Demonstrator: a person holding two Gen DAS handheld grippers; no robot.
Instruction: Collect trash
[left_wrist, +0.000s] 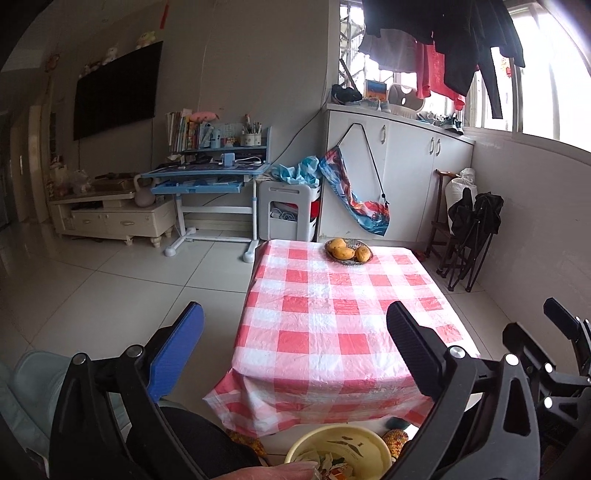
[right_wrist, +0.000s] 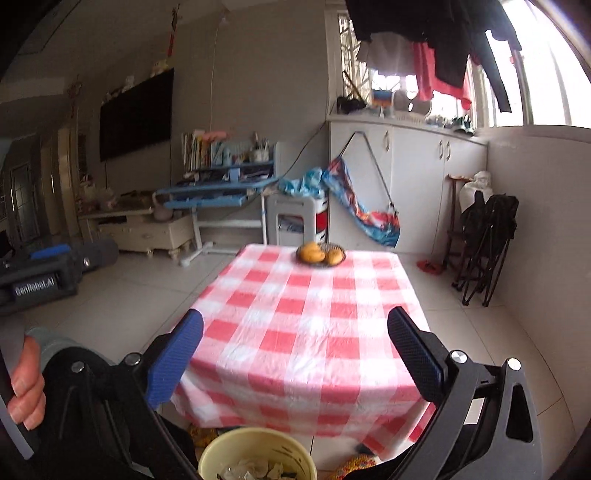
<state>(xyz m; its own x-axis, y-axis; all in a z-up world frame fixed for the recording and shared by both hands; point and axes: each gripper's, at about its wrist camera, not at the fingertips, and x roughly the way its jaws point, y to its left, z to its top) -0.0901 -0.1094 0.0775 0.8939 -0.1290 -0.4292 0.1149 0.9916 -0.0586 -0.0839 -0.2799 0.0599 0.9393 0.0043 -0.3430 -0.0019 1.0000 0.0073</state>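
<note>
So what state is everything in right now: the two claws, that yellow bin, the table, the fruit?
Left gripper: open, nothing between its fingers.
Right gripper: open, empty.
Yellow bin: upright on the floor, lidless, scraps of trash inside.
Table: covered by a red-and-white checked cloth, bare except for the fruit.
Fruit bowl: at the table's far edge, holding yellow-orange fruit.

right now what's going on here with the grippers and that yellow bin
A person is collecting trash with two handheld grippers. Both the left gripper and the right gripper are open and empty, raised over the near edge of the checkered table. The yellow bin below already holds scraps. Only a fruit bowl sits on the table.
</note>
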